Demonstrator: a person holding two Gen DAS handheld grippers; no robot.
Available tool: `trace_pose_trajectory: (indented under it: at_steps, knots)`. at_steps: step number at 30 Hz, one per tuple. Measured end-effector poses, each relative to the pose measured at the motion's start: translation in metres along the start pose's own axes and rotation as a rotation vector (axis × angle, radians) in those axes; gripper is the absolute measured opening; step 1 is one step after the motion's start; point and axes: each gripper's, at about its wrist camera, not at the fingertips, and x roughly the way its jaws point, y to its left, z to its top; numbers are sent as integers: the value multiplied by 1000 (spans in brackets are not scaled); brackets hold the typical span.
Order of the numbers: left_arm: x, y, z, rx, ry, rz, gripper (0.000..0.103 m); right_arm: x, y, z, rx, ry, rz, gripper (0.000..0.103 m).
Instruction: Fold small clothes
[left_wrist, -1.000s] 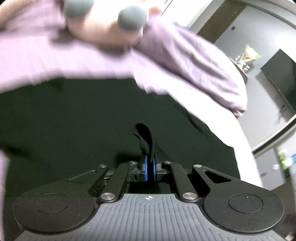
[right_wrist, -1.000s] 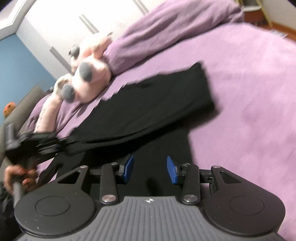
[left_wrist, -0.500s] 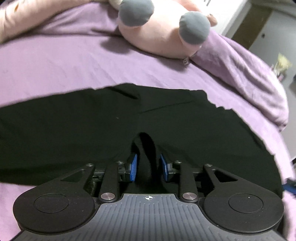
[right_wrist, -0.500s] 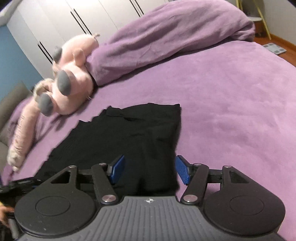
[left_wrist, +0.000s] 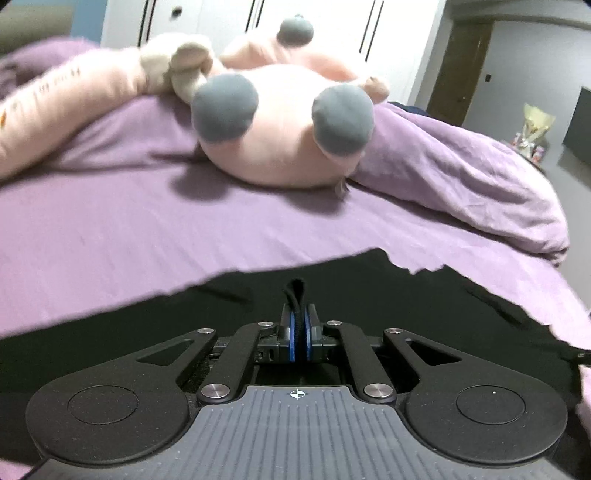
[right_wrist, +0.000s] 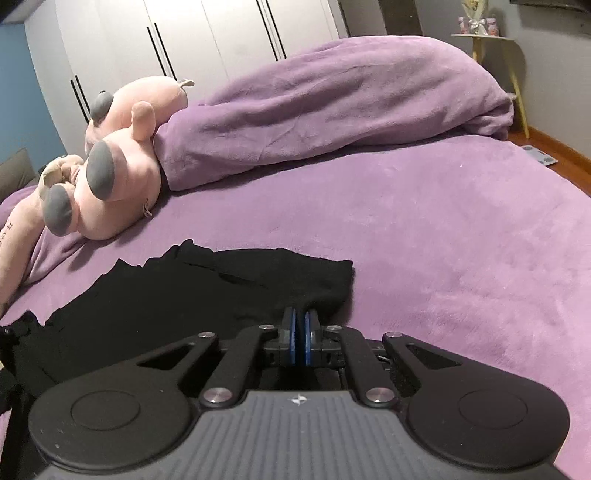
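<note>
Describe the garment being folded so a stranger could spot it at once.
Start at the purple bed. In front of the pink plush toy and the bunched purple blanket, a black garment lies flat on the cover. It is the only black cloth there.

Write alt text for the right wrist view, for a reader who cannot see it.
The right tongs are shut on the near edge of a black garment spread on a purple bed. Behind it, a pink plush toy with grey feet lies against a heaped purple blanket, with white wardrobe doors beyond.
</note>
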Motion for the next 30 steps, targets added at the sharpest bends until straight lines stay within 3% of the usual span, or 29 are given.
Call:
trace_pose_trajectory:
  at_steps: [4, 6, 8, 12, 15, 18, 20, 25, 27, 30]
  knots:
    - [10, 8, -3, 19, 28, 69, 7, -9, 4, 0, -10, 8, 5, 10]
    - [11, 15, -9, 29, 39, 107, 7, -14, 7, 1, -8, 2, 46, 25]
    - [15, 22, -15, 18, 61, 125, 7, -10, 13, 1, -20, 24, 85, 31]
    - [19, 26, -19, -5, 68, 124, 7, 10, 37, -7, -67, 105, 132, 31]
    - [23, 23, -19, 9, 76, 141, 9, 27, 54, -16, -131, 137, 89, 28]
    - [25, 24, -23, 16, 111, 176, 23, 35, 58, -21, -185, 109, 28, 13]
    - [14, 28, -26, -6, 90, 193, 30, 34, 54, -20, -175, 99, 4, 7]
    - [-19, 25, -33, -52, 25, 119, 46, 9, 42, -17, -122, 31, -19, 11]
    - [-21, 12, -34, -25, 23, 82, 54, -2, 44, -17, -97, -9, 22, 12]
    - [-9, -12, -39, 32, 54, 59, 61, 3, 59, -23, -127, 28, 76, 12]
